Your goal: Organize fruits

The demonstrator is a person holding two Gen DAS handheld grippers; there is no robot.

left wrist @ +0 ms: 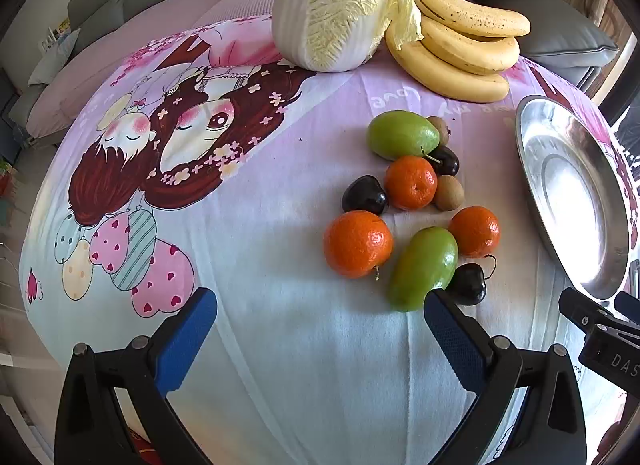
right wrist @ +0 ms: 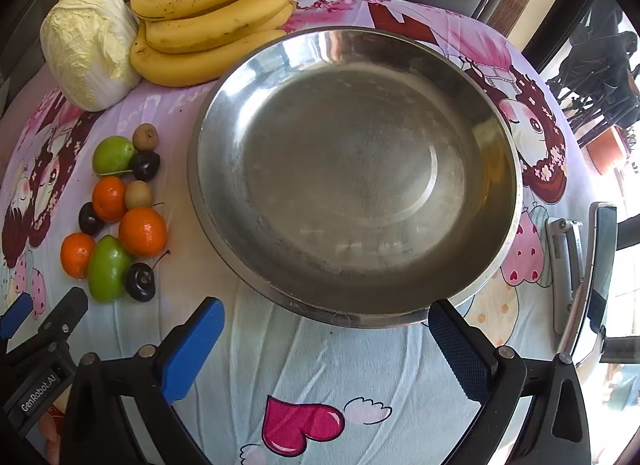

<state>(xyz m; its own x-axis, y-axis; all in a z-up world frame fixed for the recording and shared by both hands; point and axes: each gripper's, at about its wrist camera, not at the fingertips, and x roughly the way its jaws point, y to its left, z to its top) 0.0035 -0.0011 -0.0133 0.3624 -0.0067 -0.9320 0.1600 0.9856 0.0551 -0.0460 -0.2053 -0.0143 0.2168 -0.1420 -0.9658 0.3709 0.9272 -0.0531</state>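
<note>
A cluster of small fruit lies on the cartoon-print cloth: three oranges, the nearest (left wrist: 358, 243), two green oval fruits (left wrist: 424, 267), dark cherries (left wrist: 365, 195) and two brown kiwis (left wrist: 449, 192). The same cluster (right wrist: 120, 217) sits left of an empty steel bowl (right wrist: 352, 169), which shows at the right edge in the left wrist view (left wrist: 572, 193). My left gripper (left wrist: 320, 297) hangs open just short of the fruit with nothing between its blue pads. My right gripper (right wrist: 326, 305) is open over the bowl's near rim, holding nothing.
A bunch of bananas (left wrist: 460, 49) and a napa cabbage (left wrist: 336, 5) lie at the table's far side, with grey sofa cushions (left wrist: 568, 37) behind them. A metal clamp-like fixture (right wrist: 576, 265) stands right of the bowl. Bare cloth spreads left of the fruit.
</note>
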